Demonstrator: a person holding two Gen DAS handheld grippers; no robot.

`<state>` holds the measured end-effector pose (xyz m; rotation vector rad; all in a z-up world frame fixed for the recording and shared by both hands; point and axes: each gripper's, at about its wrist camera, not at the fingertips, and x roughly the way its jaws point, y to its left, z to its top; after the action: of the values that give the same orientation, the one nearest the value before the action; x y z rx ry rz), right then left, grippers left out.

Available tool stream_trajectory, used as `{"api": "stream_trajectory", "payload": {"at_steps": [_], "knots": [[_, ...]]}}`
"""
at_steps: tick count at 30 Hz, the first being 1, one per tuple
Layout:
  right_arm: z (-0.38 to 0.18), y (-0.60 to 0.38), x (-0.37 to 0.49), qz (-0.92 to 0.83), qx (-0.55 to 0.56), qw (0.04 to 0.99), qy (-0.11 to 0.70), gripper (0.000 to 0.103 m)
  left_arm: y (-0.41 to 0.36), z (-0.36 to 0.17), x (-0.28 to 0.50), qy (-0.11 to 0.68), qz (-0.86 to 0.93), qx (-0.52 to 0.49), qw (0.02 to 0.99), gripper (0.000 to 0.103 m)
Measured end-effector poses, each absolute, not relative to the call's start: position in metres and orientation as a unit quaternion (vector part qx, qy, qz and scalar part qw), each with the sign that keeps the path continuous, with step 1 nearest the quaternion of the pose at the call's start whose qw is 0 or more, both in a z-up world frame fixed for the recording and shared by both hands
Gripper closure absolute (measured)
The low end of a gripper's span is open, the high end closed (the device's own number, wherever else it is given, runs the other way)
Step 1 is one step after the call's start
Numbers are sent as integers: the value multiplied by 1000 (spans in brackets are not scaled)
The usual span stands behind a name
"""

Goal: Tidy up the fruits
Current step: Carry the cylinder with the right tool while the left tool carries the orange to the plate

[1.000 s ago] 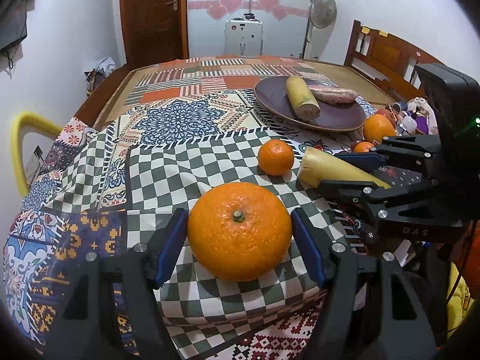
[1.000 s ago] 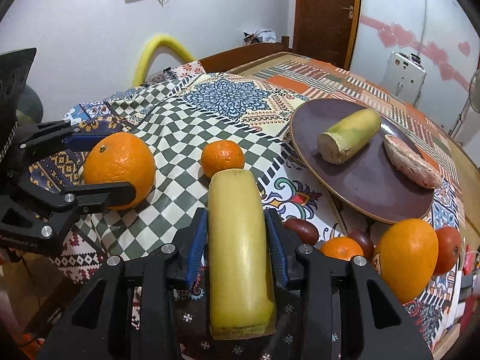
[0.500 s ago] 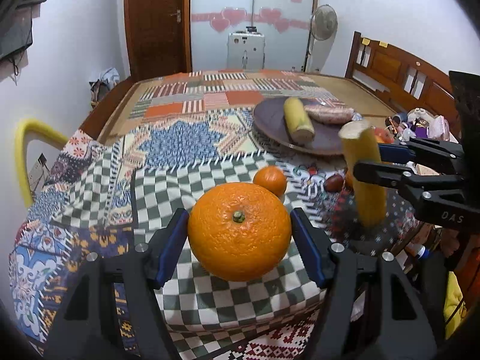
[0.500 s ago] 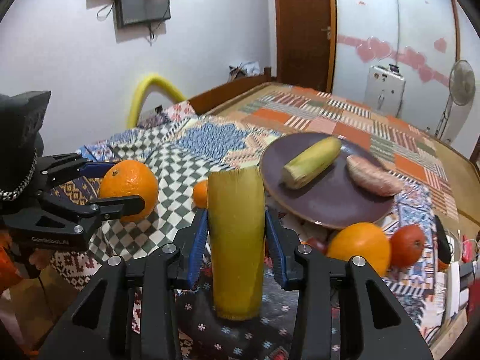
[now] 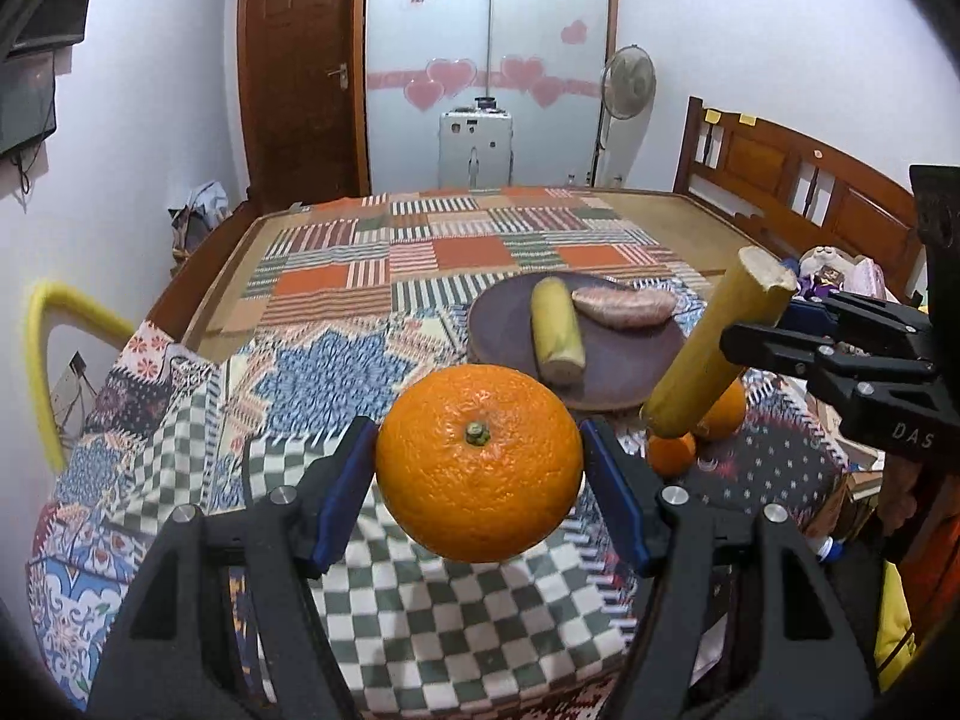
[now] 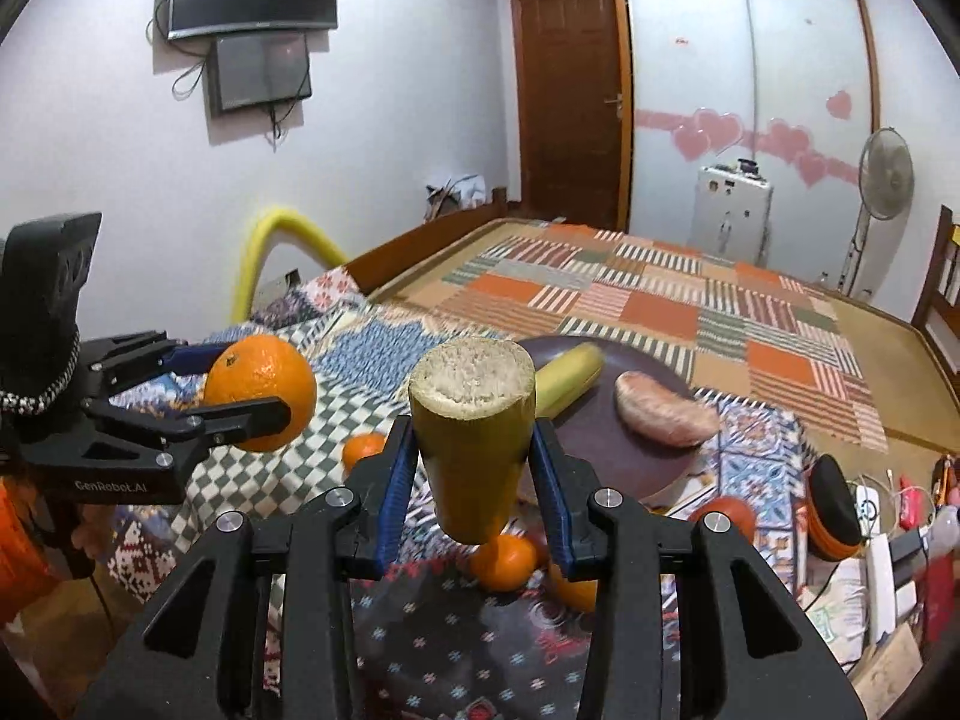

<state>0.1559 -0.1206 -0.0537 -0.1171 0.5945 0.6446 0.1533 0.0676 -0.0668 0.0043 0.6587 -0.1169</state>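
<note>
Above a quilt-covered bed point(image 5: 384, 276), both fruits held clear of the cloth, prob. for carrying to the plate point(image 5: 510, 324). Left hand-held gripper point(image 5: 479, 483) clamped on a big orange point(image 5: 479, 462), blue pads pressed to its sides, jaws about half spread to fit the width. Right hand-held gripper point(image 6: 474, 471) closed narrow on a cane piece point(image 6: 471, 438), gripped mid-length and tilted cut end up, likely so as to lay it flat beside the other cane piece point(image 5: 557, 330) and the pinkish tuber point(image 5: 624, 303) already on the plate. Small oranges point(image 6: 503, 561) w/ other fruit left on the quilt below, apparently not yet sorted.
</note>
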Motion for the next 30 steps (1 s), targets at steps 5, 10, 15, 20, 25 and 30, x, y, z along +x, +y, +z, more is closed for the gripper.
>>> {"api": "stream_trajectory", "payload": {"at_steps": [5,10,15,20,25,30], "knots": [[-45,-132,169,295,-51,914,274,68,62,-60,170,313,-56,6,948,34],[-44,-141,182,281,-47,919,270,68,60,-57,191,311,-60,-2,949,34],[-52,-144,198,273,-46,920,278,68,56,-58,217,313,-57,1,948,34],[-62,-145,207,269,-50,918,289,68,52,-65,241,321,-53,7,946,34],[-68,-146,216,269,-54,915,297,68,48,-75,264,335,-50,9,941,34],[-71,-145,221,266,-64,913,302,68,44,-85,286,354,-55,8,934,34]]}}
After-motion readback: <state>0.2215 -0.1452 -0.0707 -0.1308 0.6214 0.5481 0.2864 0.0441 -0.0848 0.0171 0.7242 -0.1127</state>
